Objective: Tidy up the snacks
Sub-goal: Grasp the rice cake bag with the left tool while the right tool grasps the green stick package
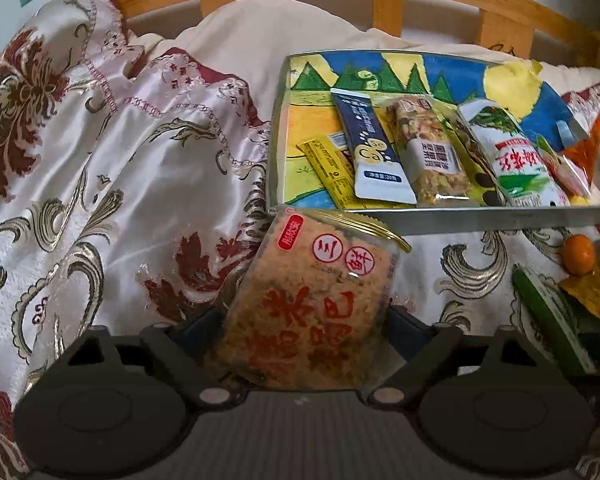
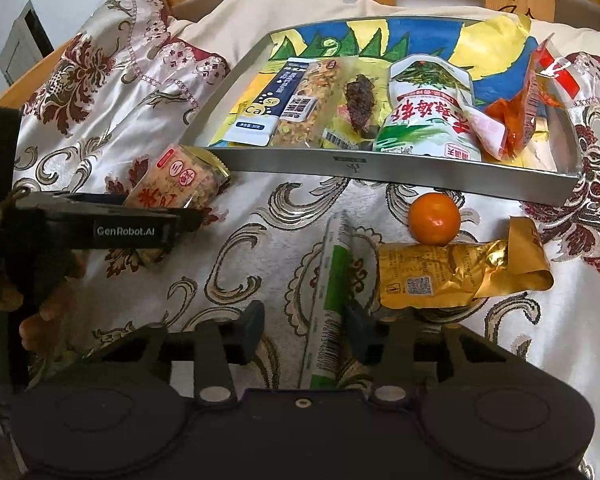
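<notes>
Several snacks already lie in the tray (image 2: 400, 166) on the bed; four remain outside. Left tongs (image 1: 304, 332) grip the rice cake (image 1: 312, 296) beside it. Right tongs (image 2: 306, 330) straddle the green stick (image 2: 332, 280), not yet pinching; gold packet (image 2: 440, 276) and orange (image 2: 435, 219) wait.
</notes>
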A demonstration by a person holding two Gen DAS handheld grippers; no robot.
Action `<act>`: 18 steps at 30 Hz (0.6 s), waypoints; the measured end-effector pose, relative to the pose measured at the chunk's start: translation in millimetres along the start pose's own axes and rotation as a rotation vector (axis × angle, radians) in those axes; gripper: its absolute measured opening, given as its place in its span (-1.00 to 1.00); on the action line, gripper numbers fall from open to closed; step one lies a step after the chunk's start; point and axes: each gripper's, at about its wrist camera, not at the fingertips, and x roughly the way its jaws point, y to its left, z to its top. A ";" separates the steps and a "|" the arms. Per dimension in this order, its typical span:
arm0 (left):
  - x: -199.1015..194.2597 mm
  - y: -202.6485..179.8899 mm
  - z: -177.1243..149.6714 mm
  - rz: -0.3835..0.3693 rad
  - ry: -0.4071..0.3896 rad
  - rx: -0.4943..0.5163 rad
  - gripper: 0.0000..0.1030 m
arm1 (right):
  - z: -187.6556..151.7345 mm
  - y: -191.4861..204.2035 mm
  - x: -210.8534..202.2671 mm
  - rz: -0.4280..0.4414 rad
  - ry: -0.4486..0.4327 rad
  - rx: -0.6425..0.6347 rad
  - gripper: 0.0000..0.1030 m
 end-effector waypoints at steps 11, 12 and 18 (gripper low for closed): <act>-7.9 -8.9 0.1 -0.051 0.046 0.011 0.59 | -0.7 1.0 -0.3 -0.035 -0.011 -0.004 -0.62; -8.9 -9.9 0.2 -0.067 0.060 0.008 0.59 | -0.7 1.5 -0.2 -0.032 -0.008 -0.006 -0.63; -14.2 -17.9 -5.7 -0.138 0.126 0.010 0.57 | -1.9 8.1 -1.2 0.007 0.002 -0.026 -0.64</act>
